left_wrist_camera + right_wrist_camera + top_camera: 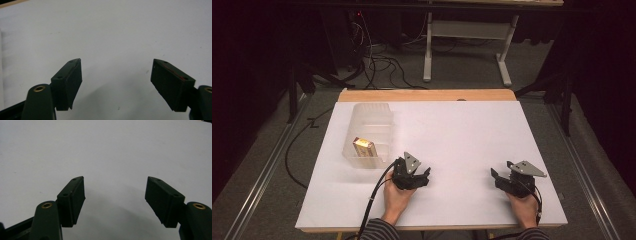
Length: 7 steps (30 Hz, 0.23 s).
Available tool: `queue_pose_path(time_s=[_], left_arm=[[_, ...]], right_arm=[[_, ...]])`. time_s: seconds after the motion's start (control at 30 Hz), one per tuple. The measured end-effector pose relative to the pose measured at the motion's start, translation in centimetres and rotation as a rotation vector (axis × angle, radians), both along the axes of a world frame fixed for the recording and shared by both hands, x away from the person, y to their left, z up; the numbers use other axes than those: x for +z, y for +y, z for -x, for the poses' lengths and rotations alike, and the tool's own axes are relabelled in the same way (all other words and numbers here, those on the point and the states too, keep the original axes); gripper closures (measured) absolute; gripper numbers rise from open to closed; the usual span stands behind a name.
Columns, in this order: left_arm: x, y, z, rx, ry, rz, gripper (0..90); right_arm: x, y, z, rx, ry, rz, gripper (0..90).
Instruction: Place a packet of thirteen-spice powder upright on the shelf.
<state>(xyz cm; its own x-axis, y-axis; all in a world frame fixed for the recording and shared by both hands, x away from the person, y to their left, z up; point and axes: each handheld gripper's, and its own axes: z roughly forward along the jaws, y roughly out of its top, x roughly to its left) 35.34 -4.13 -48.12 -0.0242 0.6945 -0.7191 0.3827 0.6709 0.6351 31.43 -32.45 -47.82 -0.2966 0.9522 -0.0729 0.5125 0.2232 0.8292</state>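
Observation:
A clear plastic bin (368, 131) stands on the white table (452, 135) at the left, with a small yellow-brown packet (362, 146) lying in its near end. My left gripper (417, 176) rests just right of the bin's near corner; in the left gripper view the left gripper (116, 75) is open over bare white surface. My right gripper (501, 179) sits near the front right of the table; in the right gripper view the right gripper (115, 192) is open too, nothing between its jaws.
A wooden strip (427, 95) runs along the table's far edge. Beyond it the floor holds cables (382, 62) and the white legs of another table (467, 47). A metal rail (259, 185) runs along the left side.

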Motion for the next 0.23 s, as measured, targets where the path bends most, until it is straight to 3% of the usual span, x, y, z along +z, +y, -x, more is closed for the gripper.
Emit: queue_pose_path(time_s=[0.23], left_arm=[[-0.04,-0.02,0.19,-0.011,-0.009,-0.003,25.5]], right_arm=[[-0.01,0.02,-0.02,0.0,0.003,-0.001,32.7]])
